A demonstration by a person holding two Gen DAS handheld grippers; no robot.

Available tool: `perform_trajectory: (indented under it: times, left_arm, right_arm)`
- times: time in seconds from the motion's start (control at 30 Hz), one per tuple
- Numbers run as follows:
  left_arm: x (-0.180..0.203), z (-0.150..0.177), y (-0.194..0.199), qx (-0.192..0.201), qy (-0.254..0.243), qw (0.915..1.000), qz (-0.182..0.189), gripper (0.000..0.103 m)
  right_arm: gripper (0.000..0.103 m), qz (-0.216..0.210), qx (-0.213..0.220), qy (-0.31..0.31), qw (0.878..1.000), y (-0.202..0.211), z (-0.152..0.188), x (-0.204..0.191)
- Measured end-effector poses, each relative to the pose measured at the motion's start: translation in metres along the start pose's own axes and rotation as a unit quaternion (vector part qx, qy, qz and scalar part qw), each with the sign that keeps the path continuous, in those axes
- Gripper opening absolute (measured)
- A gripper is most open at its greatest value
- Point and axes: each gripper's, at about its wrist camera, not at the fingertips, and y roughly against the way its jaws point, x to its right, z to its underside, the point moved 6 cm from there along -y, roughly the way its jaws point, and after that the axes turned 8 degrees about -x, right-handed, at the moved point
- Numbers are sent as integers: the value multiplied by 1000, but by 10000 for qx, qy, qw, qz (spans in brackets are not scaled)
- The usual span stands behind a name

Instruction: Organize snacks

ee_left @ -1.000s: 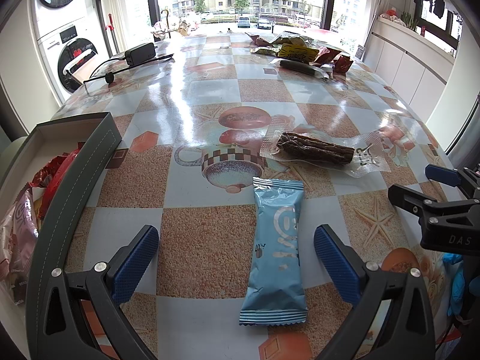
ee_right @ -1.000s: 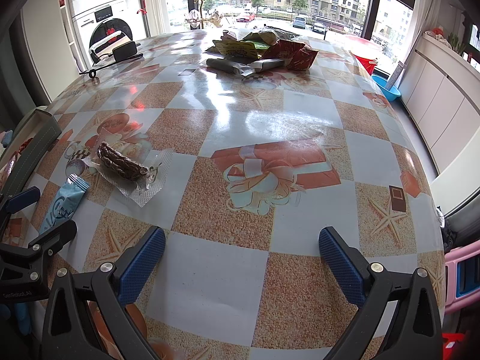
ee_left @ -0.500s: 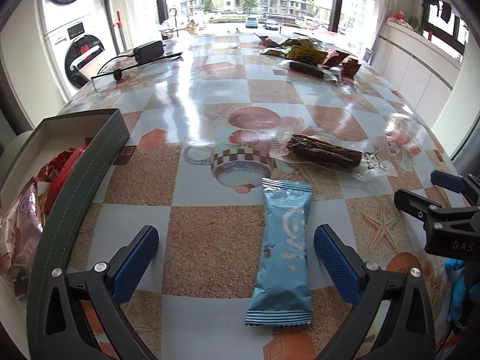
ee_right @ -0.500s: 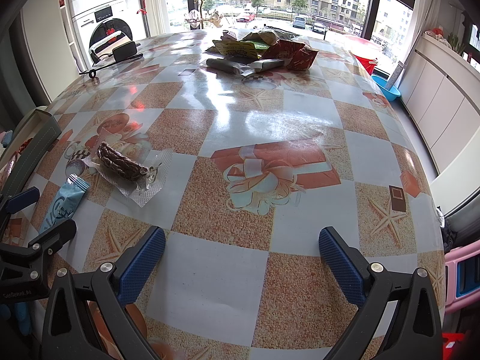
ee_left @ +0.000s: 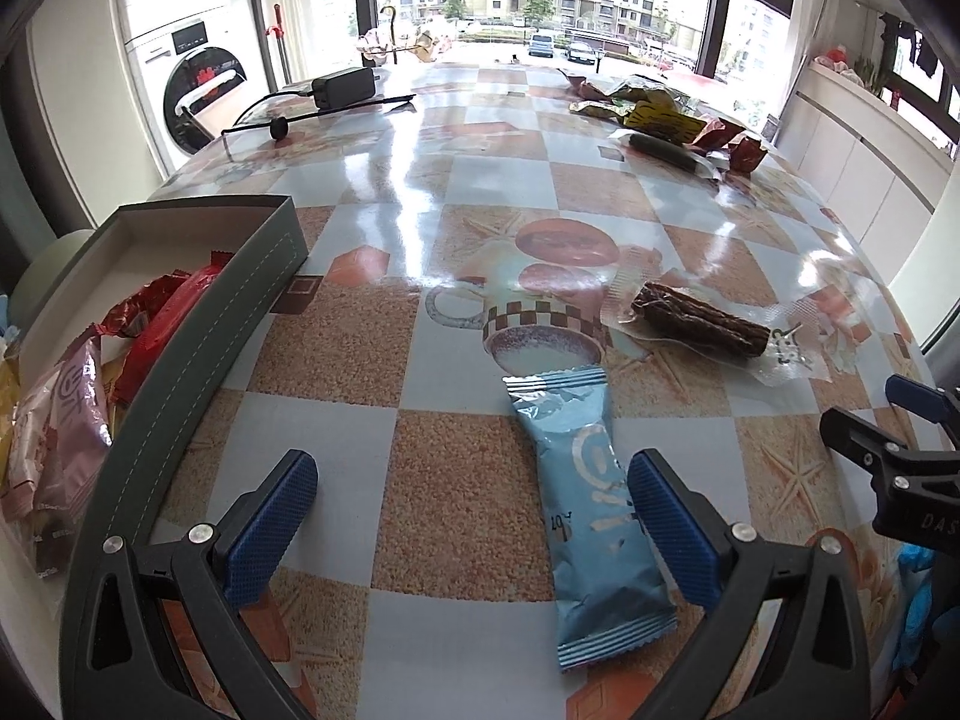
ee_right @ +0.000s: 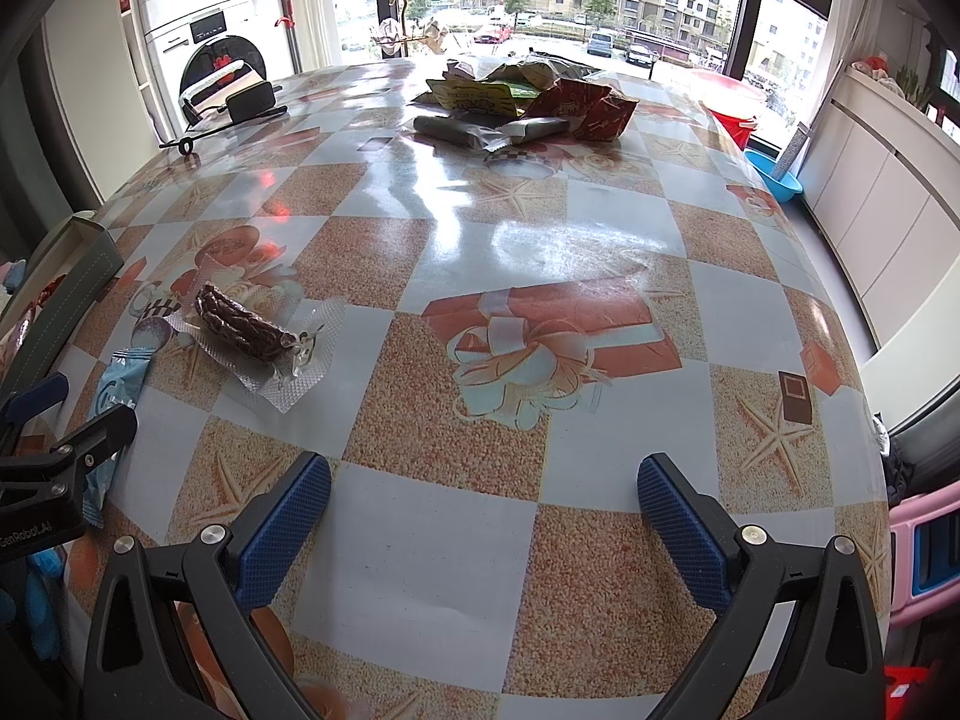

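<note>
Your left gripper point(ee_left: 474, 516) was spread wide and held nothing; the blue snack packet point(ee_left: 591, 516) lay flat on the table against its right pad, off-centre. You needed to shift right, centre it, then pinch across its width. Your right gripper point(ee_right: 483, 516) hung wide open, empty

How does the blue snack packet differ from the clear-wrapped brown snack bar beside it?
The blue snack packet is opaque, while the brown snack bar shows through its clear wrapper. The packet lies between the left tongs, near the right finger; the bar lies beyond them. Both rest flat and sealed on the table.
</note>
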Motion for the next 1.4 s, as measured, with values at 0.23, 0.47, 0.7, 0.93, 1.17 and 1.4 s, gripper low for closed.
perform_trajectory:
  times: [0.23, 0.47, 0.7, 0.93, 1.17, 1.4]
  left_arm:
    - [2, -1, -1, 20, -39, 10000, 23, 103]
    - [2, 0, -1, 22, -37, 10000, 28, 103]
    - [2, 0, -1, 25, -34, 10000, 22, 103]
    - [2, 0, -2, 28, -34, 10000, 21, 103]
    - [2, 0, -2, 30, -34, 10000, 23, 103]
    - [3, 0, -2, 3, -34, 10000, 10, 103]
  right_arm:
    - [102, -394, -240, 662, 9967, 5, -20, -25]
    - [102, -336, -412, 1885, 9806, -6, -65, -94]
    - [94, -626, -997, 2035, 9720, -34, -72, -122]
    - [45, -444, -1006, 1504, 9825, -20, -70, -89]
    - [58, -406, -1198, 1435, 9815, -13, -54, -77]
    - [79, -318, -1150, 1159, 9861, -23, -61, -73]
